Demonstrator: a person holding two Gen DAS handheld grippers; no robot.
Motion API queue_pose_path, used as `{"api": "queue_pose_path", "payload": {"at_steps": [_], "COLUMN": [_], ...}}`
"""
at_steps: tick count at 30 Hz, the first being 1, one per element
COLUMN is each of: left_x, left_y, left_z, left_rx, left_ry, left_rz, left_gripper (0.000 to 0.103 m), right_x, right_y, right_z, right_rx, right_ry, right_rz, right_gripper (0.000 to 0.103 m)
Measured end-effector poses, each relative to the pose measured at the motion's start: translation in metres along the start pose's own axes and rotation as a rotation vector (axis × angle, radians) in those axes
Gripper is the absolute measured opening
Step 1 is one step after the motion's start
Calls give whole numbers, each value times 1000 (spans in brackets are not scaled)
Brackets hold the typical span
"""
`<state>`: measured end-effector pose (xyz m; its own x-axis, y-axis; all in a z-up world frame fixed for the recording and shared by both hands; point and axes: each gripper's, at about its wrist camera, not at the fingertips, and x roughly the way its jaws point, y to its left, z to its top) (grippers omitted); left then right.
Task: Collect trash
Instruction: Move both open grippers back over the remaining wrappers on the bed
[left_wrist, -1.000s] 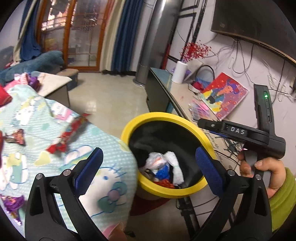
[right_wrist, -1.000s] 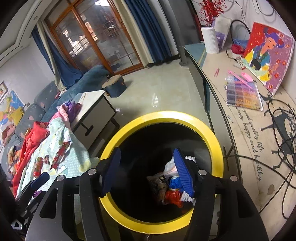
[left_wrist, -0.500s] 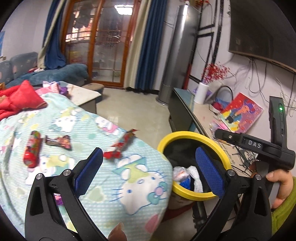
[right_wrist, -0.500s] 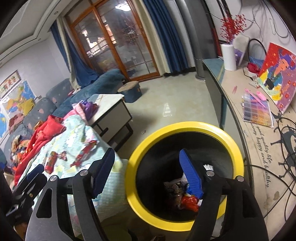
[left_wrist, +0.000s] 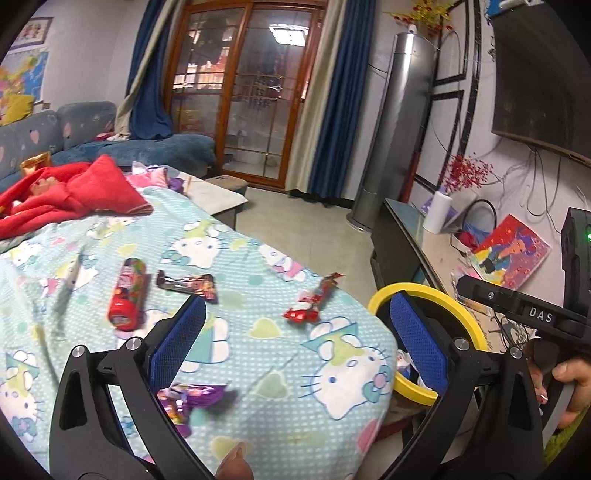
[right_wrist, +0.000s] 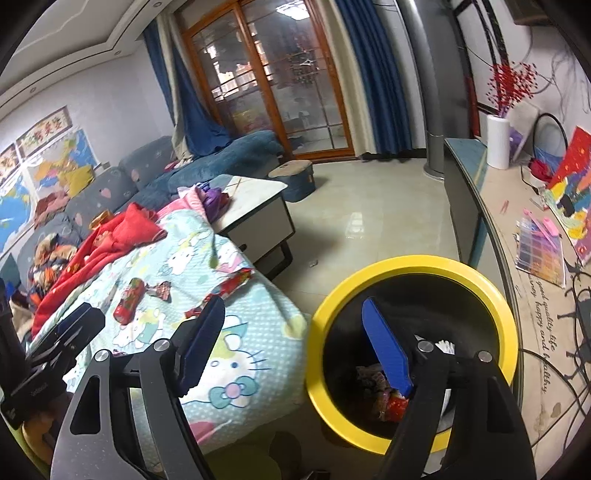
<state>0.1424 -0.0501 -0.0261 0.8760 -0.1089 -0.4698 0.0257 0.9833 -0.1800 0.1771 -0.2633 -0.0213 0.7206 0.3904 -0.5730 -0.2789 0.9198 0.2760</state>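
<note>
1. Four pieces of trash lie on the blanket (left_wrist: 280, 354) in the left wrist view: a red tube (left_wrist: 126, 294) at centre left, a dark wrapper (left_wrist: 186, 285) just to its right, a red wrapper (left_wrist: 314, 302) further right near the blanket's edge, and a purple wrapper (left_wrist: 192, 397) at lower centre (partly hidden behind the left blue pad).
2. Left gripper (left_wrist: 293, 341) stands wide at the bottom of that view, with only blanket showing between its blue pads (left_wrist: 419, 345).
3. Yellow-rimmed bin (left_wrist: 430, 291) sits at right of centre, beside the blanket's edge, partly behind the right pad.
4. Person's hand (left_wrist: 565, 384) holds the other gripper's handle at the far right.
5. Right gripper (right_wrist: 295, 343), in its own view, has just been opening and stands wide with nothing between its pads; its left pad (right_wrist: 201, 341) is over the blanket (right_wrist: 258, 325), its right pad over the bin (right_wrist: 413, 266).
6. Bin holds crumpled wrappers (right_wrist: 384, 391) at its bottom (lower right of that view).
</note>
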Motion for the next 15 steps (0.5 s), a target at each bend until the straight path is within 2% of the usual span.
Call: {"api": "queue_pose_path", "payload": {"at_steps": [15], "left_x": [-19], "left_y": [56], "left_z": [-4], "left_rx": [-95], "left_ry": [-13], "left_rz": [88], "left_gripper": [92], "right_x": [32], "right_y": [60], "right_z": [11], "right_rx": [-106], "right_ry": [59], "right_rz": [62], "right_gripper": [75]}}
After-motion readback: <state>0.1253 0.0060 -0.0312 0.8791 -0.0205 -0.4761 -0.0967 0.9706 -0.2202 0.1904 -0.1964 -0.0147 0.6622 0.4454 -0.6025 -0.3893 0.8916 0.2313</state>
